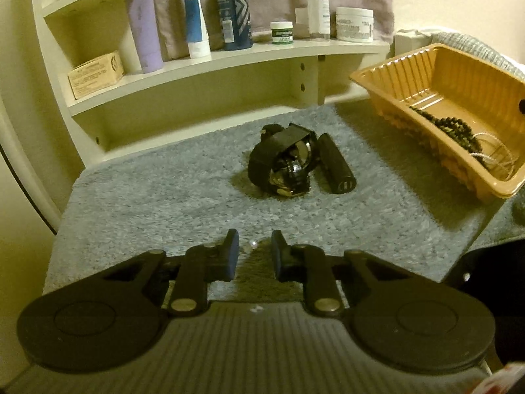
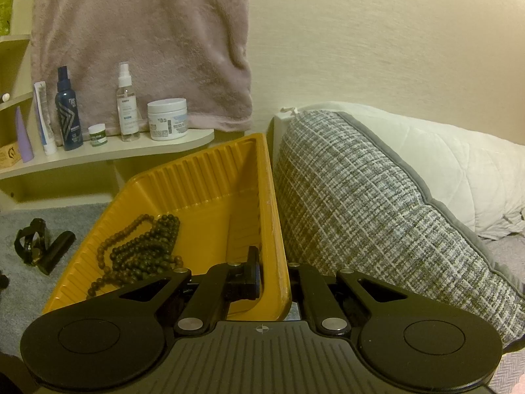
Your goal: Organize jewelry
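Observation:
My left gripper point(image 1: 254, 246) hovers low over the grey fuzzy mat point(image 1: 147, 197), its jaws a little apart. A tiny clear, shiny piece point(image 1: 248, 247) lies on the mat between the fingertips, untouched by the pads. Farther up the mat lie a black watch point(image 1: 282, 164) and a black cylinder point(image 1: 336, 167). My right gripper point(image 2: 274, 269) is shut on the right wall of the yellow tray point(image 2: 210, 180), one finger inside and one outside. Dark bead necklaces point(image 2: 141, 246) lie in the tray, and the left wrist view also shows a thin silver chain point(image 1: 495, 157) there.
A cream shelf point(image 1: 229, 62) behind the mat carries bottles, tubes, jars and a small box. A pink towel point(image 2: 141, 42) hangs on the wall. A grey woven pillow point(image 2: 377, 213) and a white quilted one point(image 2: 443, 170) press against the tray's right side.

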A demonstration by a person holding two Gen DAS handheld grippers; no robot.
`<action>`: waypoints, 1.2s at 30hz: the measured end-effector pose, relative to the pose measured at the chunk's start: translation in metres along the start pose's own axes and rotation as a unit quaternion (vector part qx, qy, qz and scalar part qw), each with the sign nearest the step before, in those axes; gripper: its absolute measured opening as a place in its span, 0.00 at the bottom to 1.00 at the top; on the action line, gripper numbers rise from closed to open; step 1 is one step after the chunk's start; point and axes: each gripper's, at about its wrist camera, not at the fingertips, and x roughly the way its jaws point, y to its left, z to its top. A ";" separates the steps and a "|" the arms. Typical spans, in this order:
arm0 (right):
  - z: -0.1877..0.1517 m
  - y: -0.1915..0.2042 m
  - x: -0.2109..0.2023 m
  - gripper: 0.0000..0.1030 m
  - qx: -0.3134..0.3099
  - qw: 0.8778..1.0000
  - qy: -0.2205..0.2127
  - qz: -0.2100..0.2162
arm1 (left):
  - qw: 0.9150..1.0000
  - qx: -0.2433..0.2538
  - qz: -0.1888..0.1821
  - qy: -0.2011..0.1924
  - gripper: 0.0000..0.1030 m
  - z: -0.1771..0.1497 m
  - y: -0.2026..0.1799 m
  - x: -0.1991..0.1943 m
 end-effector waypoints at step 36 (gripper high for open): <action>0.000 -0.001 0.001 0.04 0.002 1.000 -0.001 0.003 | 0.987 0.031 -0.141 -0.067 0.08 0.068 -0.087 -0.027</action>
